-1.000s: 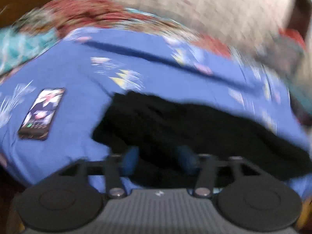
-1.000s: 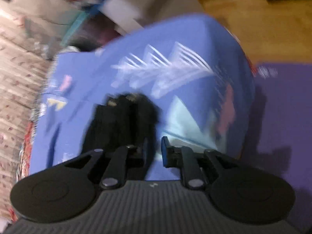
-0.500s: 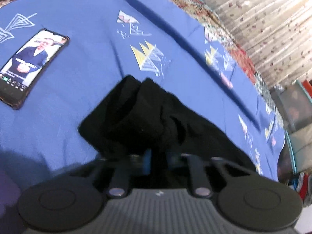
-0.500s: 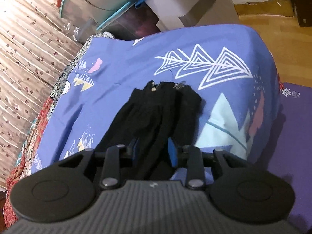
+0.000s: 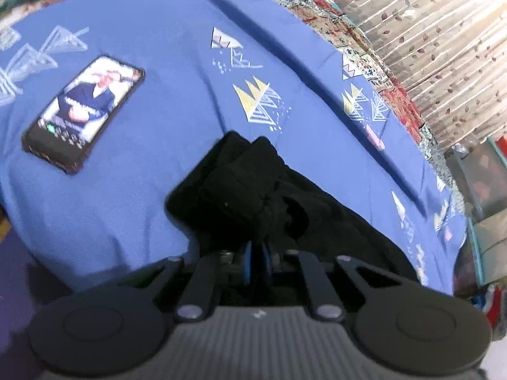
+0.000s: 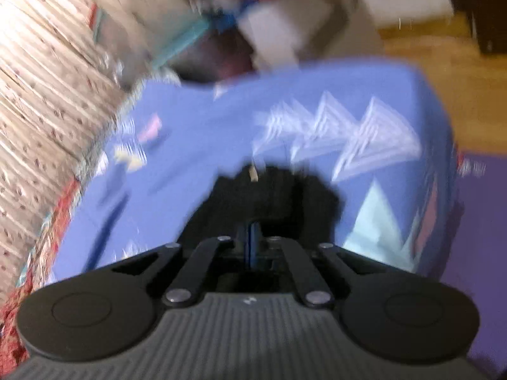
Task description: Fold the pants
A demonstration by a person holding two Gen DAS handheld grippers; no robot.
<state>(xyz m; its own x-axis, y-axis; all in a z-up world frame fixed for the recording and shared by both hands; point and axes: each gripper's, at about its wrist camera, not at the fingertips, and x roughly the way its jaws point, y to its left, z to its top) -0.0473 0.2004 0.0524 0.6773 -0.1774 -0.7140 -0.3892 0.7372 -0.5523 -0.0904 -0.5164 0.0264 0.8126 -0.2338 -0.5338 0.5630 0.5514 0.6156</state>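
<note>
Black pants (image 5: 253,186) lie bunched on a blue patterned bedspread (image 5: 158,120). In the left wrist view my left gripper (image 5: 256,261) is shut on the near edge of the pants, its blue pads pressed together around the fabric. In the right wrist view, which is blurred by motion, my right gripper (image 6: 252,247) is shut on the other end of the pants (image 6: 272,199), over the bedspread (image 6: 202,145). The cloth between the pads is mostly hidden.
A phone (image 5: 84,112) with a lit screen lies on the bedspread to the left. A leaf-print curtain (image 5: 443,31) hangs behind the bed. Boxes and clothes (image 6: 253,15) stand past the bed's end. A purple mat (image 6: 475,237) and wooden floor (image 6: 427,50) lie to the right.
Both grippers closed from open onto the pants. The left camera steadied over the fabric; the right view has gone blurred as that gripper moves.
</note>
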